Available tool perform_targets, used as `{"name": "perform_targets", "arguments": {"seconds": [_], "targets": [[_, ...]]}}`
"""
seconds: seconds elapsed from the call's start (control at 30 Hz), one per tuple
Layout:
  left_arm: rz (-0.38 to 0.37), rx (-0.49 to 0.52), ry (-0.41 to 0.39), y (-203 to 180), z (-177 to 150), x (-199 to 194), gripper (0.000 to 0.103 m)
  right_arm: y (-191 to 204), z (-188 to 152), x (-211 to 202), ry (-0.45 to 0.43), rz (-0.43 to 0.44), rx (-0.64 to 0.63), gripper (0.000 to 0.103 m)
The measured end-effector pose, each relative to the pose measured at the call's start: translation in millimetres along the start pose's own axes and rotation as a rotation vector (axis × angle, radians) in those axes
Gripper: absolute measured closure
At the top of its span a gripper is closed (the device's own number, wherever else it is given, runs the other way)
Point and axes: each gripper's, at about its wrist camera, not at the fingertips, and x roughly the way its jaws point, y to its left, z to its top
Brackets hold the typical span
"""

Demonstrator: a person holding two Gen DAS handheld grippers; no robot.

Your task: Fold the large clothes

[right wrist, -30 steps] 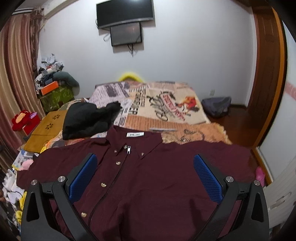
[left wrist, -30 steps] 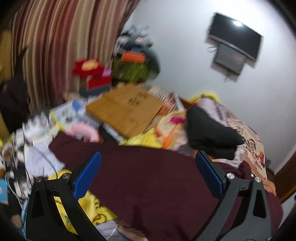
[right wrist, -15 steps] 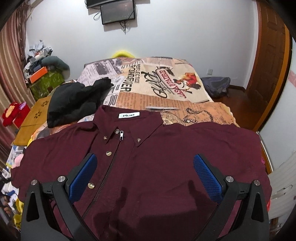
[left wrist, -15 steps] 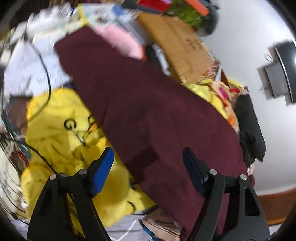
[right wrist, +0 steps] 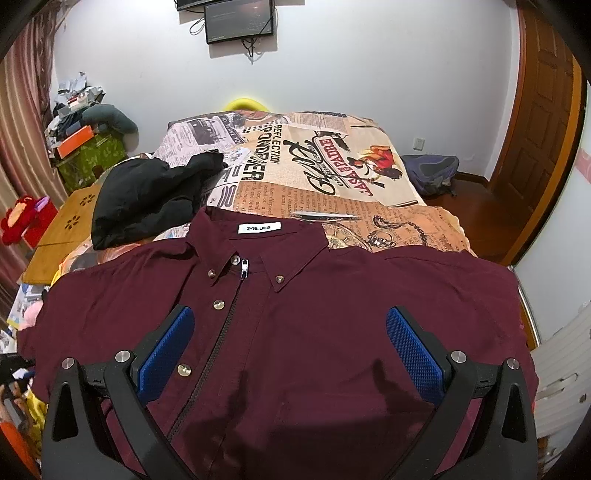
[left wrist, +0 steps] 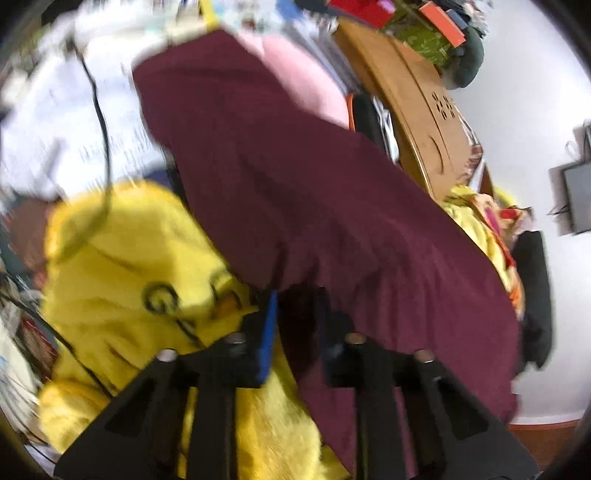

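Left gripper pinches the maroon shirt's edge beside a yellow plush; right gripper, fingers spread, hovers over the shirt on the bed. Black garment beyond, monitor on far wall.

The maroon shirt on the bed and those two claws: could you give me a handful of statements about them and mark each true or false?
1. The maroon shirt lies spread front side up, its collar toward the far wall. True.
2. The right claw is clamped on the shirt. False: its blue pads stand wide apart above the cloth.
3. The left claw has closed on the shirt's edge. True: maroon cloth sits between its shut pads.
4. A yellow plush toy lies beside the shirt's edge by the left claw. True.
5. The black garment lies on top of the shirt's chest. False: it lies beyond the collar, on the printed bedspread.
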Motion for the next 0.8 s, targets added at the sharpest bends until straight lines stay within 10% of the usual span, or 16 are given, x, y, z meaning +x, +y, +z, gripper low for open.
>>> {"name": "perform_targets", "arguments": {"seconds": [0.2, 0.4, 0.57, 0.7, 0.8], "targets": [[0.060, 0.204, -0.239, -48, -3, -59, 0.103, 2, -3, -1, 0.005, -0.016, -0.016, 0.000], [-0.036, 0.449, -0.424, -124, -13, -128, 0.103, 0, -3, -6, -0.011, -0.012, -0.020, 0.000], [-0.125, 0.474, -0.312, -129, -13, -135, 0.094, -1, -7, -12, -0.029, -0.007, -0.025, 0.000], [-0.110, 0.394, -0.235, -99, -11, -123, 0.044, -2, -8, -11, -0.030, -0.004, -0.031, 0.000], [-0.089, 0.267, -0.150, -64, -10, -103, 0.042, 0, -8, -8, -0.020, 0.003, -0.027, 0.000]]}}
